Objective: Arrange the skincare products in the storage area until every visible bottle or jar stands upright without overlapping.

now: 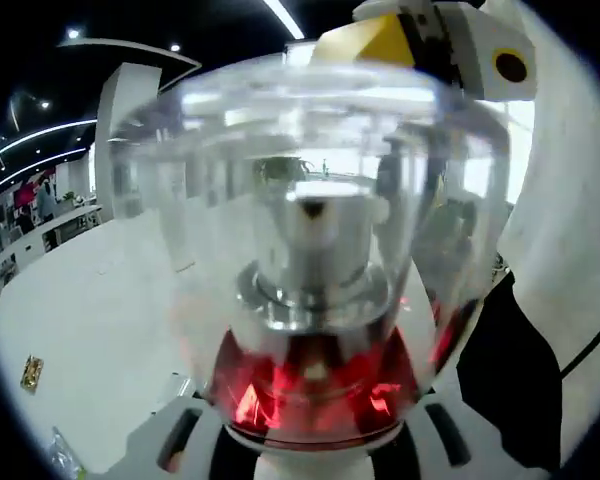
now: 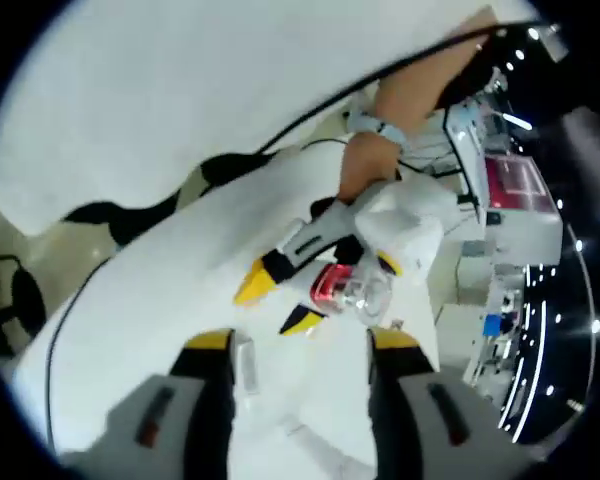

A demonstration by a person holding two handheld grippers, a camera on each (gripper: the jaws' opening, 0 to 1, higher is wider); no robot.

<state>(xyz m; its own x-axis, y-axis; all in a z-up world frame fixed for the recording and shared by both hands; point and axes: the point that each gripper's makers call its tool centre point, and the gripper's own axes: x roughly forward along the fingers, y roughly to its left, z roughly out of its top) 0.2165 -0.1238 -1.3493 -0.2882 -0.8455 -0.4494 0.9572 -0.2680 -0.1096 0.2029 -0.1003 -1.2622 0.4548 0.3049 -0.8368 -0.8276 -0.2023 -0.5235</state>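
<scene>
Glass filled the left gripper view, where the left hand-held gripper (image 1: 310,455) was clamped on a clear-capped bottle (image 1: 315,250) with red liquid and a silver collar, its cap pressed close to the lens and hiding most of what lay beyond. In the right gripper view, the right hand-held gripper (image 2: 300,385) stood with jaws apart and nothing between them; beyond, the same bottle (image 2: 348,288) sat in the other gripper, held by a person's hand (image 2: 375,165). A white surface (image 1: 90,330) stretched left toward a dim room with ceiling lights (image 1: 40,135).
</scene>
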